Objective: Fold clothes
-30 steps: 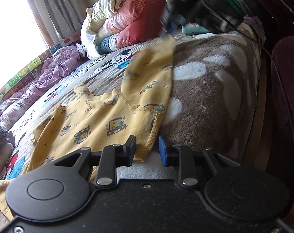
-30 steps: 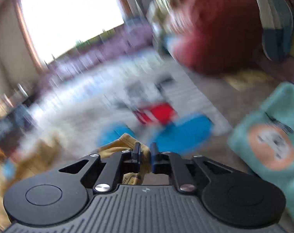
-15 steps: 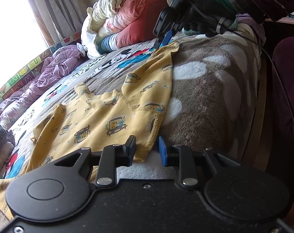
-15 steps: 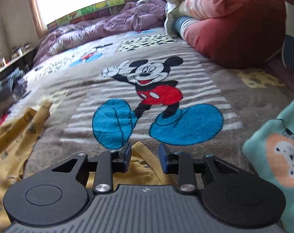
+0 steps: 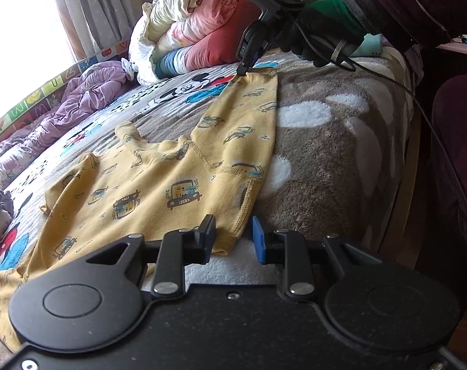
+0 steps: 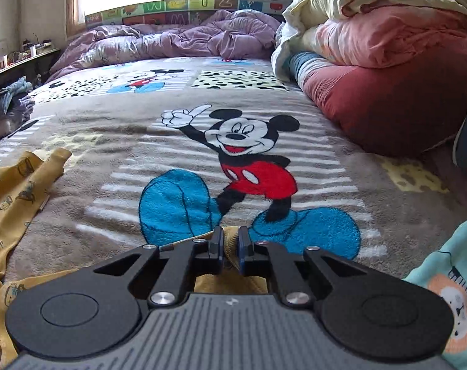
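Note:
A yellow child's garment (image 5: 159, 191) printed with little cars lies spread on the Mickey Mouse blanket (image 5: 326, 141). My left gripper (image 5: 233, 240) rests at its near hem corner. Its jaws stand apart, with the hem between them against the left finger only. One long sleeve (image 5: 245, 114) stretches away to my right gripper (image 5: 244, 67), held in a person's gloved hand (image 5: 319, 40). In the right wrist view, the right gripper (image 6: 230, 246) has its jaws closing, the pads narrow on the ribbed yellow cuff (image 6: 230, 240). The rest of the garment (image 6: 14, 191) shows at the left.
A teal garment with a lion print (image 6: 449, 296) lies at the right. Rolled red and pink bedding (image 6: 387, 92) is piled behind it. A purple quilt (image 6: 187, 40) lines the far side. Stacked clothes (image 6: 8, 104) sit at the left. The bed's edge (image 5: 406, 154) drops off on the right.
The right gripper brought the raised sleeve down flat onto the blanket, opened briefly, then closed on the cuff again. The left gripper stayed put.

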Tool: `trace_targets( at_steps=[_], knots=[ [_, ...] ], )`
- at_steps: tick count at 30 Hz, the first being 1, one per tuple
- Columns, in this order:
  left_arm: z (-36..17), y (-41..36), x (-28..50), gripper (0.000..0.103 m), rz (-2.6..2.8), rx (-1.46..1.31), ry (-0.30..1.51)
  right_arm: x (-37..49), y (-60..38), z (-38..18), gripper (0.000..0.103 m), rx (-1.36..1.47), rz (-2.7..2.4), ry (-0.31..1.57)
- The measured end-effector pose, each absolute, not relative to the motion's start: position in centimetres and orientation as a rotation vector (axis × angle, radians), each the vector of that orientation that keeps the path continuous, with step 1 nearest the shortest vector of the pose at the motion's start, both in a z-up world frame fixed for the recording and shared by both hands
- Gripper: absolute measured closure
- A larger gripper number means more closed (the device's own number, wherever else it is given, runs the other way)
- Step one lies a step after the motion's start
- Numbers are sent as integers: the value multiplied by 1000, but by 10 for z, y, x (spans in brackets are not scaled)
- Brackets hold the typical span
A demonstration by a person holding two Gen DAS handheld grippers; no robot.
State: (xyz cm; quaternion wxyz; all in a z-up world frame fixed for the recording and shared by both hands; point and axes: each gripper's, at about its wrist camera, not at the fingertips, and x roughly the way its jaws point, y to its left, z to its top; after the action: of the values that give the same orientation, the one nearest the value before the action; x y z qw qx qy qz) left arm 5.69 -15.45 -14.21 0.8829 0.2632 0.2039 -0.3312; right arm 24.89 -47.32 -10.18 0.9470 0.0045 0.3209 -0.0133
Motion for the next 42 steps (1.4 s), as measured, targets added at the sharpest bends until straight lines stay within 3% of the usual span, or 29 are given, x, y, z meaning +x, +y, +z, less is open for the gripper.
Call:
trace_targets(
  at_steps=[4, 18, 21, 24, 29, 37, 42],
  knots=[
    [-142, -155, 56, 79, -688, 549, 425, 246, -476, -98, 78, 31, -106, 622],
    [-139, -155, 42, 79, -690, 623, 375, 136, -361, -62, 78, 66, 260, 542],
    [-140, -156, 40, 79, -689, 638, 378, 105, -327, -71, 78, 52, 370, 552],
    [-138, -154, 39, 79, -689, 632, 382, 89, -292, -107, 77, -154, 355, 697],
    [-136, -146, 38, 78, -678, 612, 386, 59, -288, -96, 77, -149, 292, 581],
    [-126, -115, 49, 78, -611, 501, 430, 51, -259, -115, 75, -289, 316, 612],
    [-112, -75, 64, 78, -487, 296, 452, 34, -259, -104, 75, -201, 290, 543]
  ],
)
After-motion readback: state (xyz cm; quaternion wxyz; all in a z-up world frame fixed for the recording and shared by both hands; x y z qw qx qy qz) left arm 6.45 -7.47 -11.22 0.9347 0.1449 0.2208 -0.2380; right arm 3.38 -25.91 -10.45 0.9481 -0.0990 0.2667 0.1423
